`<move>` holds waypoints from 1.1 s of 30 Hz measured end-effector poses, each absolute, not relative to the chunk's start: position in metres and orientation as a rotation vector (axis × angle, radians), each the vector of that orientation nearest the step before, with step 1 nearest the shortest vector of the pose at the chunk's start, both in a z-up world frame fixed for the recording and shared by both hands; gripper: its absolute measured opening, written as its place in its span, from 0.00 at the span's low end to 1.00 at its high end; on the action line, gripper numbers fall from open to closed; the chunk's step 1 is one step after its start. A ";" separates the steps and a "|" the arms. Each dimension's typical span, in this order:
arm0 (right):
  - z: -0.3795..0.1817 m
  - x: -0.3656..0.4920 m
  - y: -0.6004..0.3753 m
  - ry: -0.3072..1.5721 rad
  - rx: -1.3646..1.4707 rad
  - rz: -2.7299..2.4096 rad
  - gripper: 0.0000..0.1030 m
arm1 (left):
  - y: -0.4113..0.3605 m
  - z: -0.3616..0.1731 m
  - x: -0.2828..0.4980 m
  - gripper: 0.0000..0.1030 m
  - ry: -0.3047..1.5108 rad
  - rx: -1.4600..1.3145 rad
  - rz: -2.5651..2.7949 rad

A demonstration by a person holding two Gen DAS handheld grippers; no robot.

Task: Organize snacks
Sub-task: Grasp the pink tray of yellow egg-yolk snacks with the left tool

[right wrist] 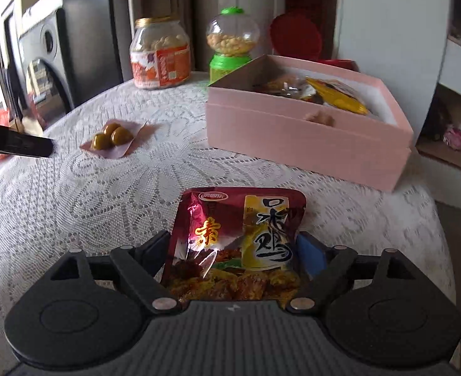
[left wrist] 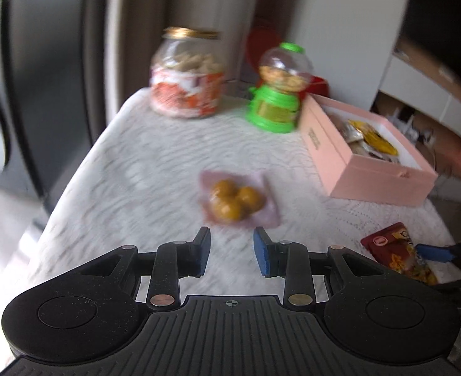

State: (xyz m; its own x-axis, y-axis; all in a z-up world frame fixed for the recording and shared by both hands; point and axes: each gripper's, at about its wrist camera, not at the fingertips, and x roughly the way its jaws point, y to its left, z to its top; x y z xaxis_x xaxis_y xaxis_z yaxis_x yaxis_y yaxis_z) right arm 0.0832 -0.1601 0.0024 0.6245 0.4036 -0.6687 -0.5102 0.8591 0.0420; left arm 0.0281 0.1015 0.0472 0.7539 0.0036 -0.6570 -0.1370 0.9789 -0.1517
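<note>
Already the right gripper (right wrist: pixel 235 250) has its fingers closed on the red snack packet (right wrist: pixel 235 244), whose long axis runs straight ahead — up and right lies the pink box (right wrist: pixel 305 138), nearer this hand. Further left, the left gripper (left wrist: pixel 232 252) hangs open just short of the pouch of round brown sweets (left wrist: pixel 236 202), dead ahead on the lace tablecloth (left wrist: pixel 142 169).

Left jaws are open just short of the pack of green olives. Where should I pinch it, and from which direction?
Judging by its pose, take the olive pack by the flat near edge of its film, coming in low from the left gripper side. The round olives bulge in the middle and may slip; the thin border lies flat on the lace tablecloth.
</note>
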 end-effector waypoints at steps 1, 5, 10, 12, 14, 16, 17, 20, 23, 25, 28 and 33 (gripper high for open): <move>0.002 0.084 -0.162 0.732 -0.142 0.525 0.83 | 0.094 0.048 0.034 0.34 0.704 -0.166 0.068; 0.001 0.088 -0.163 0.736 -0.116 0.526 0.84 | 0.078 0.049 0.065 0.38 0.702 -0.067 0.112; 0.000 0.086 -0.163 0.736 -0.113 0.530 0.85 | 0.083 0.031 0.100 0.42 0.791 -0.060 0.162; 0.000 0.086 -0.164 0.736 -0.109 0.532 0.85 | 0.081 0.026 0.102 0.46 0.805 -0.057 0.160; 0.000 0.086 -0.164 0.736 -0.107 0.532 0.85 | 0.078 0.022 0.102 0.46 0.803 -0.053 0.134; 0.000 0.085 -0.164 0.736 -0.108 0.532 0.85 | 0.076 0.021 0.102 0.46 0.798 -0.050 0.104; 0.000 0.085 -0.164 0.737 -0.107 0.532 0.85 | 0.076 0.021 0.103 0.46 0.799 -0.049 0.099; 0.001 0.085 -0.164 0.737 -0.107 0.531 0.85 | 0.077 0.020 0.105 0.46 0.801 -0.065 0.070; 0.001 0.085 -0.164 0.737 -0.107 0.531 0.85 | 0.076 0.020 0.109 0.48 0.799 -0.079 0.028; 0.001 0.085 -0.164 0.737 -0.108 0.531 0.85 | 0.073 0.020 0.109 0.49 0.801 -0.077 0.007; 0.001 0.085 -0.164 0.737 -0.107 0.531 0.85 | 0.075 0.023 0.105 0.49 0.798 -0.114 -0.027; 0.001 0.085 -0.164 0.737 -0.108 0.531 0.85 | 0.073 0.034 0.093 0.48 0.713 -0.135 0.007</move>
